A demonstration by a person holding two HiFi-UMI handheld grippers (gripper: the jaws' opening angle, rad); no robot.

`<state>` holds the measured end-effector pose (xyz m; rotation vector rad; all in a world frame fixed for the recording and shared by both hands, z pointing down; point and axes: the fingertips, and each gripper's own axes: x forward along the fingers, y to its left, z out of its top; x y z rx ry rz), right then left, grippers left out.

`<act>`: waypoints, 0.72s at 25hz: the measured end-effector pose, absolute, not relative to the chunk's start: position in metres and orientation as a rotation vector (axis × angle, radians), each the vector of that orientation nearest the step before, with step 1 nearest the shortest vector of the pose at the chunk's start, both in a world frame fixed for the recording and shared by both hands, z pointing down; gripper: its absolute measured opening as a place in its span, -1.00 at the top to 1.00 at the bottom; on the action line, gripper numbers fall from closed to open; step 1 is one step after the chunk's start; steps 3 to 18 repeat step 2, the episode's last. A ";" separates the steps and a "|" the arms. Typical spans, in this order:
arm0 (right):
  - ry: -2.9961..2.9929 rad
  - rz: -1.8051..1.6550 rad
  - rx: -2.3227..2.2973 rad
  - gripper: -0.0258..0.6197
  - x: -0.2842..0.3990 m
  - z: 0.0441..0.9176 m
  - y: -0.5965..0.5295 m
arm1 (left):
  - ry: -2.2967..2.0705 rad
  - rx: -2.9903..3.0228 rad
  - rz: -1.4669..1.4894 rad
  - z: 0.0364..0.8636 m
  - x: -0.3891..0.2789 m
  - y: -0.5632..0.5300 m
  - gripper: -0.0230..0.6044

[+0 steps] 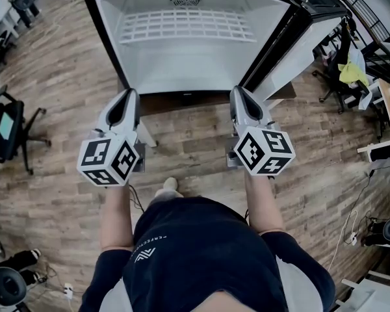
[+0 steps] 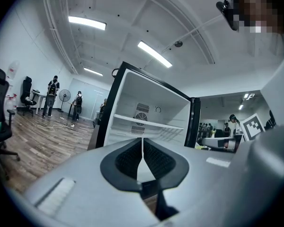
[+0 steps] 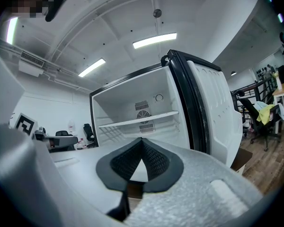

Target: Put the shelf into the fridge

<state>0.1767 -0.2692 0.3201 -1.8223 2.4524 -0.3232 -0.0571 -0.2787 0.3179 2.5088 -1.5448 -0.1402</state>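
The fridge [image 1: 117, 51] stands open in front of me, white inside, its door [image 1: 299, 41] swung out to the right. A white grid shelf [image 1: 188, 26] lies level inside, across the full width below the fan grille. It also shows as a thin white ledge in the left gripper view [image 2: 146, 124] and in the right gripper view [image 3: 139, 119]. My left gripper [image 1: 131, 96] and right gripper [image 1: 238, 92] point level at the fridge, short of its front edge. Both the left gripper [image 2: 142, 139] and the right gripper [image 3: 141, 139] are shut with nothing between the jaws.
Black office chairs [image 1: 10, 129] stand on the wooden floor at the left. A desk, a chair with a yellow cloth [image 1: 352, 70] and cables are at the right. People [image 2: 51, 96] stand far off behind the fridge's left side.
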 end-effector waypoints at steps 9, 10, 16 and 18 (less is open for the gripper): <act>2.452 -0.326 -1.823 0.92 0.176 0.321 -0.269 | -1.546 2.506 -0.138 0.319 -0.059 -0.278 0.89; 2.452 -0.326 -1.823 0.92 0.176 0.321 -0.269 | -1.546 2.506 -0.138 0.319 -0.059 -0.278 0.89; 2.452 -0.326 -1.823 0.92 0.176 0.321 -0.269 | -1.546 2.506 -0.138 0.319 -0.059 -0.278 0.89; 2.452 -0.326 -1.823 0.92 0.176 0.321 -0.269 | -1.546 2.506 -0.138 0.319 -0.059 -0.278 0.89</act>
